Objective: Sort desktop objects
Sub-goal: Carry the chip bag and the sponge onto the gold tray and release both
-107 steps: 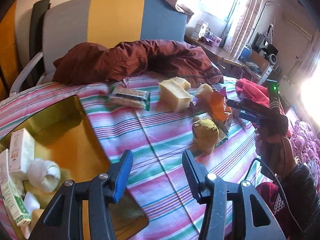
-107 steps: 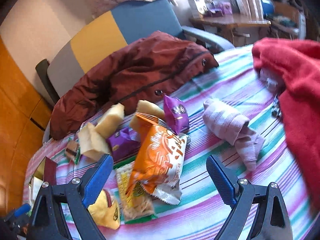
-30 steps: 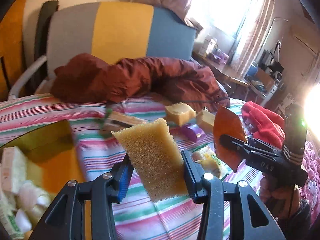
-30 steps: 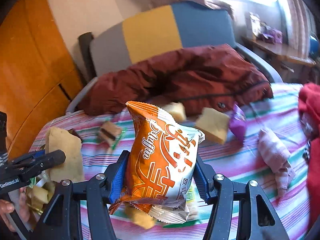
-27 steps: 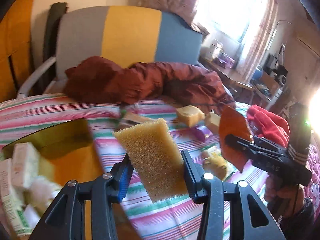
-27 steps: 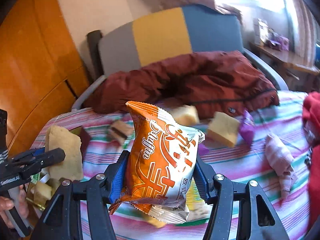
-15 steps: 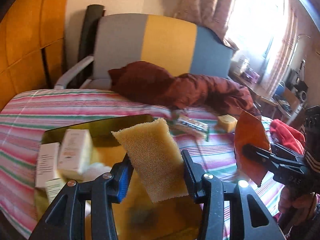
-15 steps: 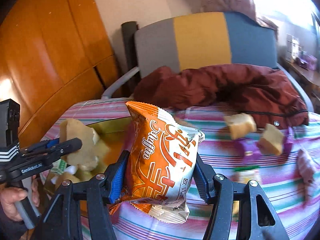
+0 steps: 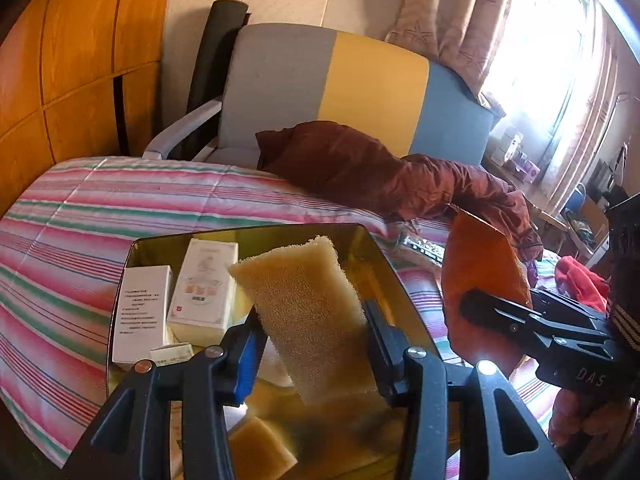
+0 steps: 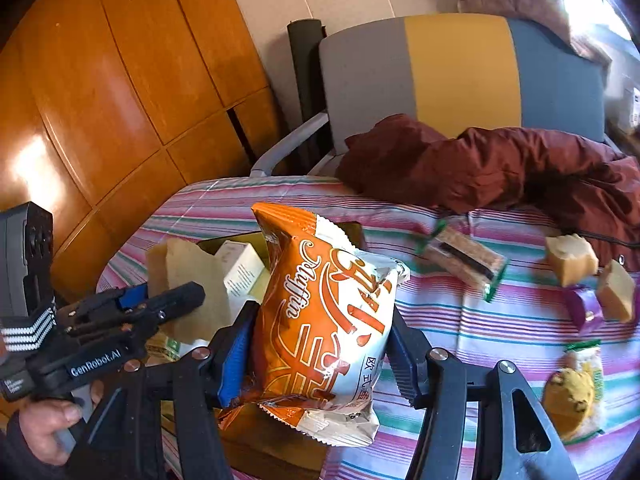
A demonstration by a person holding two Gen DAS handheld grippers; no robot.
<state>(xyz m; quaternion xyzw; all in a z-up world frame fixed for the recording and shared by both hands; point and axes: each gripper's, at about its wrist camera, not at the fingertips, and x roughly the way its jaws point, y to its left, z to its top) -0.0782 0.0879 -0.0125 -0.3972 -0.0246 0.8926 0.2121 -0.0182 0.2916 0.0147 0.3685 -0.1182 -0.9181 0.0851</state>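
Note:
My left gripper [image 9: 312,336] is shut on a tan sponge [image 9: 308,312] and hangs over the gold tray [image 9: 256,236]. In that tray lie two white boxes [image 9: 200,288] and a smaller tan sponge piece [image 9: 260,452]. My right gripper [image 10: 320,344] is shut on an orange and white snack bag [image 10: 324,320], held upright above the tray's right edge. The left wrist view shows that bag [image 9: 480,272] edge-on to the right of the sponge. In the right wrist view the left gripper [image 10: 176,300] with its sponge [image 10: 188,288] is at the left.
The striped cloth [image 10: 500,320] carries a wrapped cracker pack [image 10: 464,260], two tan sponge chunks [image 10: 572,260], a purple packet [image 10: 584,308] and a yellow snack pack [image 10: 572,392]. A dark red jacket [image 9: 380,172] lies at the back before a grey-yellow-blue chair [image 9: 352,88]. Wooden panelling [image 10: 100,100] stands at the left.
Both grippers have swung left with their loads. The tray has come under the sponge, and the snack bag now hangs at the tray's right edge. Neither grip has changed.

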